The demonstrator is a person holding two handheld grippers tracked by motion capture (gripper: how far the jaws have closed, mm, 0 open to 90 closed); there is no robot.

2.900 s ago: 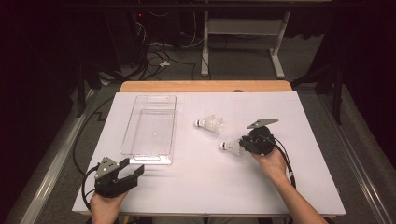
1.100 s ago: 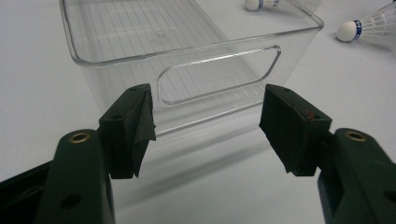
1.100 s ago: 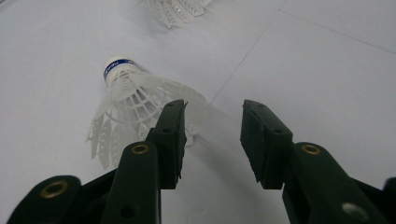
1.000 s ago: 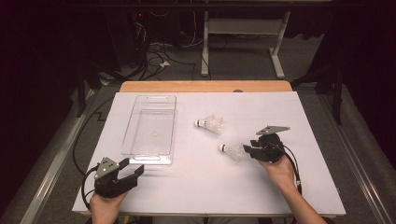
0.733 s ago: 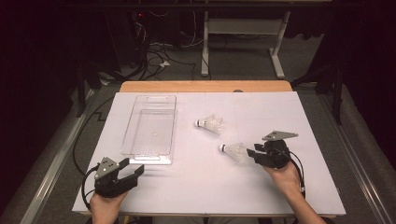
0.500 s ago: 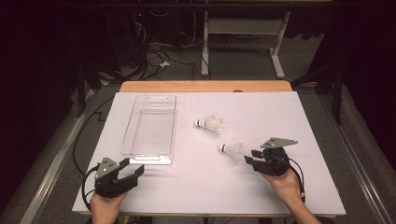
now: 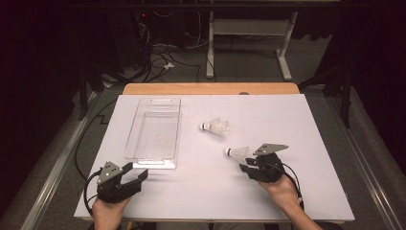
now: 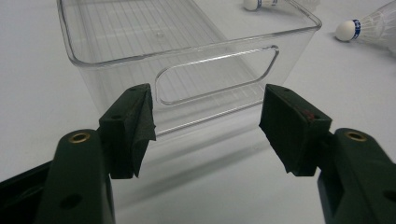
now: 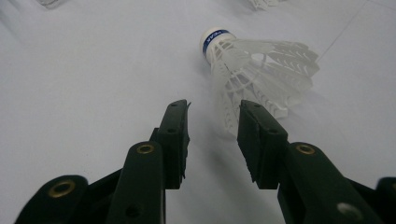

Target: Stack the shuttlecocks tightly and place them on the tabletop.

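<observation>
Two white shuttlecocks lie on their sides on the white table. The nearer shuttlecock (image 7: 238,153) (image 9: 257,74) rests just beyond the tips of my right gripper (image 7: 245,164) (image 9: 212,116), which is open with nothing between its jaws. Its skirt edge is close to the right-hand jaw. The farther shuttlecock (image 7: 215,127) lies mid-table. A clear plastic tray (image 7: 153,127) (image 8: 187,56) stands empty at the left. My left gripper (image 7: 135,172) (image 8: 205,116) is open wide and points at the tray's near end wall with its handle slot.
The white table top (image 7: 311,124) has free room at the right and along the near edge. Behind it are a wooden strip (image 7: 210,88), floor cables and a desk frame. Both shuttlecocks (image 8: 359,30) appear past the tray in the left gripper view.
My right gripper has drawn back toward the near edge, away from the nearer shuttlecock, which stays lying on the table. The left gripper has not moved.
</observation>
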